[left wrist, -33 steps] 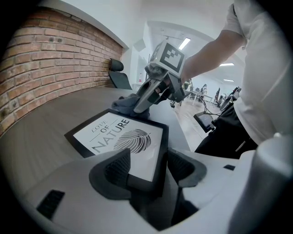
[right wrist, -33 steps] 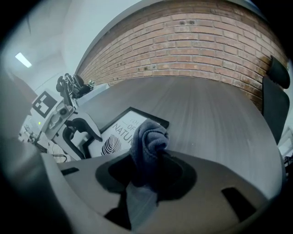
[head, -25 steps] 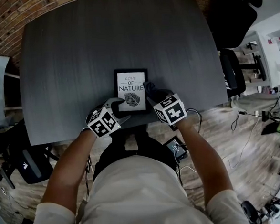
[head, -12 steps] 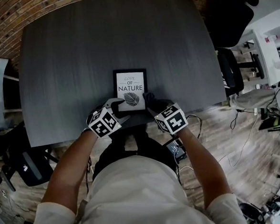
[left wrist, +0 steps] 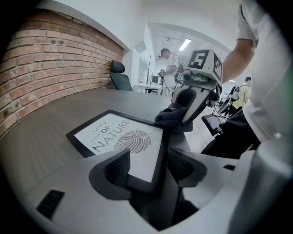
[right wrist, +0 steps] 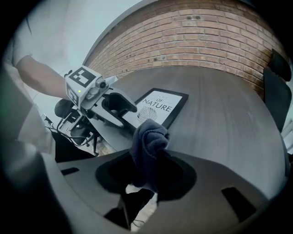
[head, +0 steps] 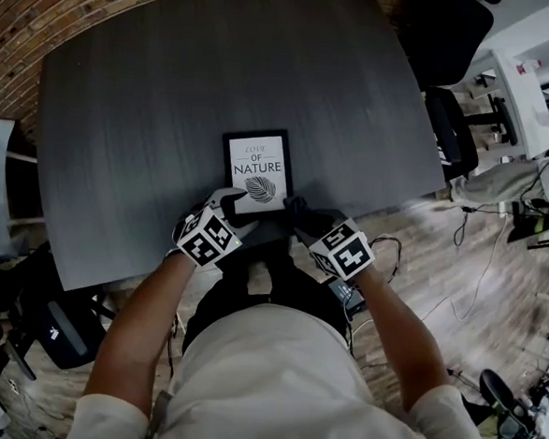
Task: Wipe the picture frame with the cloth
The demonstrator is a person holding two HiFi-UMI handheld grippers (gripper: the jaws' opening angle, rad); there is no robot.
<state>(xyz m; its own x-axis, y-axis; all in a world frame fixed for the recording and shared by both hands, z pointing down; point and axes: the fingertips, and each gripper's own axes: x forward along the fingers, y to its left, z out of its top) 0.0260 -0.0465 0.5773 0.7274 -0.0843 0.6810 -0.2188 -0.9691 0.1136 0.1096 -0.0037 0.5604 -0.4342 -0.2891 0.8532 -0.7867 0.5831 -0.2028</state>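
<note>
**A:** Where is the picture frame (head: 257, 169) lying?

**B:** It is lying flat on the dark counter (head: 152, 93), close to the edge nearest the person. Its print is facing up and showing the words "LOVE OF NATURE" above a leaf drawing.

**A:** What is the left tool (left wrist: 150, 163) doing?

**B:** It is sitting at the frame's near left corner. Its jaws are standing apart and straddling the black near border. One jaw is sitting over the print and the other is just off the frame on the person's side. A sliver of counter is showing between that outer jaw and the border, so they are not squeezing anything.

**A:** Is the right tool (right wrist: 147, 170) carrying the cloth (right wrist: 149, 137)?

**B:** Yes. Its jaws are pinching a bunched dark cloth, which is sticking out past the tips as a rounded wad.

**A:** Is that wad touching the frame?

**B:** In the left gripper view it is sitting at the frame's near right corner and seems to be touching the border there. In the head view it is lying right against that same corner. I cannot tell how hard it is pressing.

**A:** How are the two tools standing relative to each other?

**B:** They are sitting side by side at the frame's near end, one at each corner and both tilting downward.
</note>
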